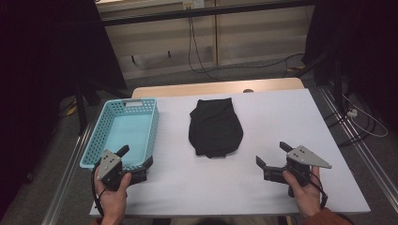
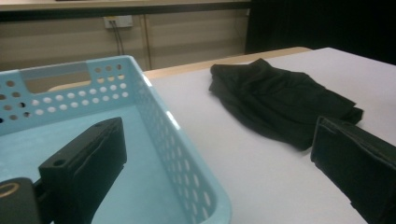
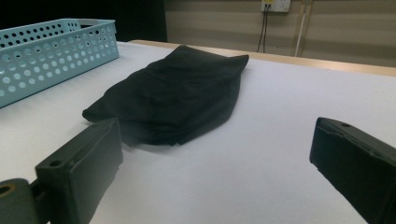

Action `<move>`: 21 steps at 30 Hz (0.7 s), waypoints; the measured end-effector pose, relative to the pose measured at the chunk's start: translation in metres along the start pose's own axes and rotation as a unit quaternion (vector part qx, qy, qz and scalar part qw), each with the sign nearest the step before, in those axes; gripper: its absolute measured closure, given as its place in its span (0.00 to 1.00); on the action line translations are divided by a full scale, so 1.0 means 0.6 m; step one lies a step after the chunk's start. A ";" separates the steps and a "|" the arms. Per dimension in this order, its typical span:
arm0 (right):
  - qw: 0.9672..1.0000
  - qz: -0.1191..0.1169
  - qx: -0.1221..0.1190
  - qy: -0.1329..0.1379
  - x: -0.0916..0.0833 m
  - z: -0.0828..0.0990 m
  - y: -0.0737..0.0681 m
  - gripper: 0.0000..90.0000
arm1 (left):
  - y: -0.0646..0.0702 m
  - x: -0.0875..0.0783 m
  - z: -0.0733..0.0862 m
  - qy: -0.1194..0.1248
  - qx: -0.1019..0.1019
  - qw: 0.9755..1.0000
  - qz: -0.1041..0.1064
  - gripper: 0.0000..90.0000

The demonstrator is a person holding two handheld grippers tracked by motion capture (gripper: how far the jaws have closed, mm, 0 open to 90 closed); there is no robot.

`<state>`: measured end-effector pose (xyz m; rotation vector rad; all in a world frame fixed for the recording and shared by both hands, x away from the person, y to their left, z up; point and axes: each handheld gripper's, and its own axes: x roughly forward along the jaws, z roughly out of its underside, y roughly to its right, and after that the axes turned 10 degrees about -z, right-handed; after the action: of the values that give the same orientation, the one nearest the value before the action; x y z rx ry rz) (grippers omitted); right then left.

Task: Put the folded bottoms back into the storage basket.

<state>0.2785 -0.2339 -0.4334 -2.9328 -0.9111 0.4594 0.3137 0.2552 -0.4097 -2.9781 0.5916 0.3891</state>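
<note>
A folded black cloth point(image 1: 215, 127) lies flat on the middle of the white table point(image 1: 281, 112). To its left stands a light blue perforated basket point(image 1: 122, 131) with nothing in it. My left gripper point(image 1: 136, 157) is open at the basket's near right corner, one jaw over the basket's inside and the other over the table. In the left gripper view the basket wall point(image 2: 154, 98) runs between the jaws, with the cloth point(image 2: 280, 100) farther right. My right gripper point(image 1: 272, 153) is open and holds nothing, low over the table right of the cloth point(image 3: 182, 93).
A strip of wooden tabletop point(image 1: 216, 87) runs along the table's far edge. Cables point(image 1: 197, 51) hang down the wall behind. Dark curtains stand on both sides. White surface lies bare between the cloth and the near edge, and to the right of the cloth.
</note>
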 end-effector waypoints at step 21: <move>0.999 -0.040 -0.023 -0.024 0.022 0.004 -0.015 0.03 | 0.003 -0.005 0.001 -0.008 0.002 1.000 0.006 0.05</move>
<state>0.2832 -0.2192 -0.4379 -2.9233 -1.0548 0.5147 0.3102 0.2547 -0.4098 -2.9667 0.6075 0.4124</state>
